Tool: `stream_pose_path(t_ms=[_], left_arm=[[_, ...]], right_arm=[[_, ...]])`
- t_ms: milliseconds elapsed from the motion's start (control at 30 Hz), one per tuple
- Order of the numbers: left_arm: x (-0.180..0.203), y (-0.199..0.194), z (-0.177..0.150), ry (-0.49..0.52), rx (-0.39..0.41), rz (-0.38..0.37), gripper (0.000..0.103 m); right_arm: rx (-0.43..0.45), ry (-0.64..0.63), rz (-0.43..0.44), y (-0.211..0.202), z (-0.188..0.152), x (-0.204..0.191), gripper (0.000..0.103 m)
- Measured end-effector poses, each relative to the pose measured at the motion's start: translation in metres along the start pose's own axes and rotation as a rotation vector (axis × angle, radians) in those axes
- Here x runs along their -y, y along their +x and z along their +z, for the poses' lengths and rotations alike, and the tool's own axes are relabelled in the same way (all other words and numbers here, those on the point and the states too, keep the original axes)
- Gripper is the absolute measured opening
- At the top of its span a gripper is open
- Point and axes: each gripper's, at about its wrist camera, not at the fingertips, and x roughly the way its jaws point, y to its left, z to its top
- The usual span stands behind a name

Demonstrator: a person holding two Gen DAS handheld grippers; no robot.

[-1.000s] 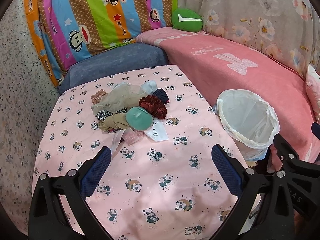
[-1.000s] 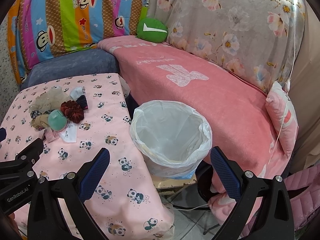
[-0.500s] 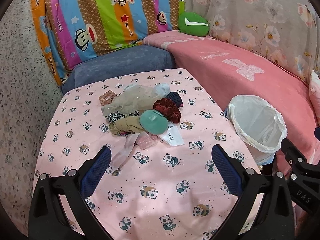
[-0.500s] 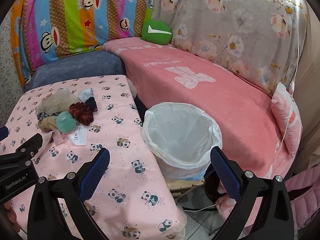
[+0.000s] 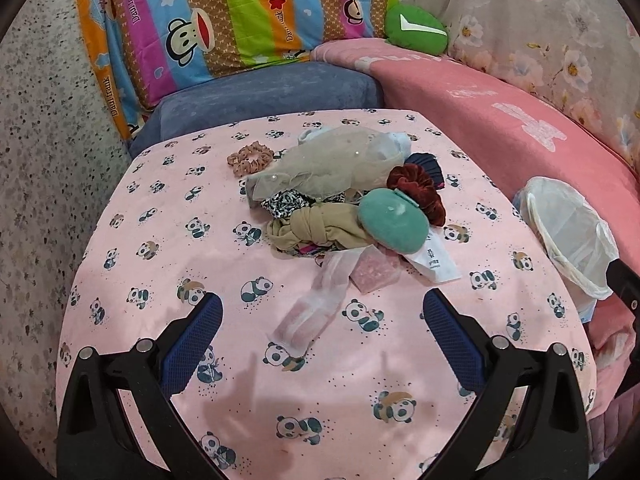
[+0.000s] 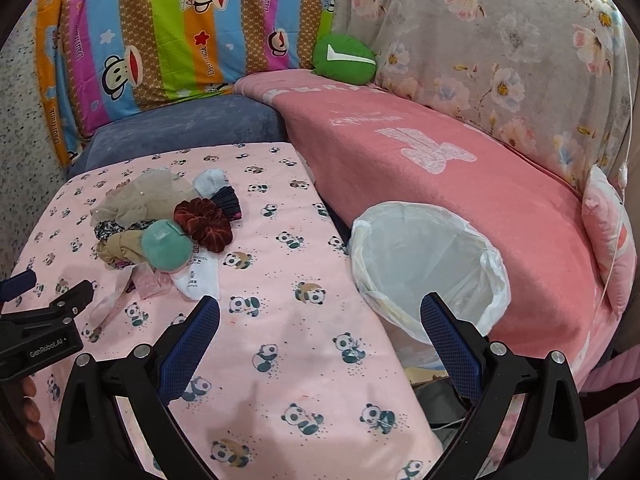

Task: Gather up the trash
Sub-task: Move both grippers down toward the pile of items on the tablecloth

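Your left tool (image 5: 322, 334) is wide open, empty, above a clear wrapper (image 5: 310, 308) on the surface (image 5: 160, 240). Your right tool (image 6: 320, 334) is also open, empty, beside the lined bin (image 6: 428, 268).

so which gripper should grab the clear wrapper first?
Left. The left gripper is open, and the clear wrapper lies right between its fingers. The right gripper faces the bin.

Two black plastic grippers, left gripper (image 5: 322, 334) and right gripper (image 6: 320, 334), each with blue textured finger pads (image 5: 192, 344), silver screws, and angular struts. White "GenRobot.AI" lettering on one housing (image 6: 44, 348). Bare fingertips (image 6: 30, 408) at the edge.
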Motion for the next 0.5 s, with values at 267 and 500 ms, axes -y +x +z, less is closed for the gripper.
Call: stream_pose_path(t_ms=[267, 500], left_arm=[[-0.015, 0.053, 0.001, -0.051, -0.083, -0.050, 0.093], [-0.014, 0.078, -0.001, -0.054, -0.142, -0.123, 0.058]], right_arm=[[-0.024, -0.049, 0.092, 0.041, 0.003, -0.046, 0.096], [-0.065, -0.116, 0.148, 0.073, 0.001, -0.082, 0.082]])
